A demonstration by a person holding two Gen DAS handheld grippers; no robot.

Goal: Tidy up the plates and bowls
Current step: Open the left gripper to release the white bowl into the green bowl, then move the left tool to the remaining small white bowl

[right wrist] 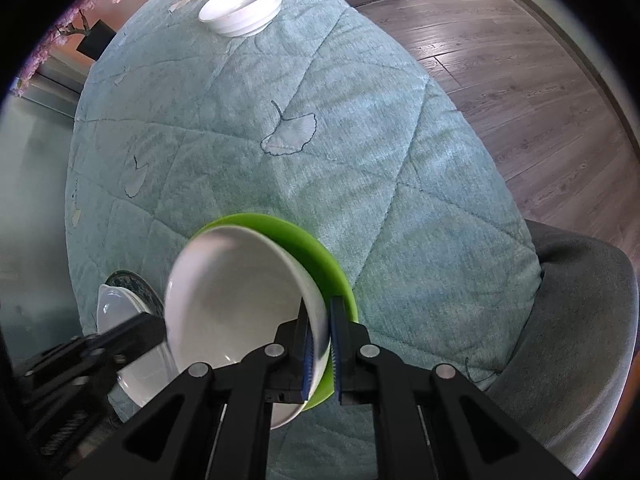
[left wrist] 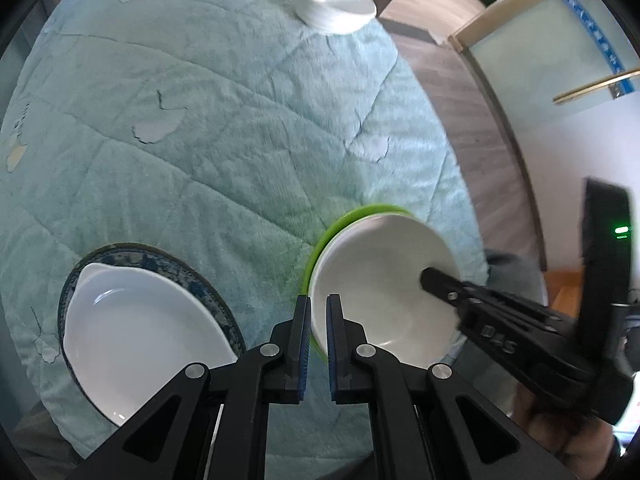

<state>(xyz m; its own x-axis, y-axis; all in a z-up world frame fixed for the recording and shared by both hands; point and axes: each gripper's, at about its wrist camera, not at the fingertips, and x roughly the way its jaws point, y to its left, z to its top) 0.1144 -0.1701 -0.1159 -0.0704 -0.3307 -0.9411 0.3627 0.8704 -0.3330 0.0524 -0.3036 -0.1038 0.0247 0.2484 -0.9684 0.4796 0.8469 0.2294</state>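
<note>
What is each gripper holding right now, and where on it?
Right gripper pinches the white bowl by its near rim. Left gripper holds the same bowl's opposite rim.

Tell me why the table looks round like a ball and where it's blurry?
Left wrist view: the fisheye lens bulges the blanket; the green plate rim and the right tongs are smeared by motion; the white dish shows small glints. Right wrist view: same bulge, and the white bowl rim is slightly soft.
</note>
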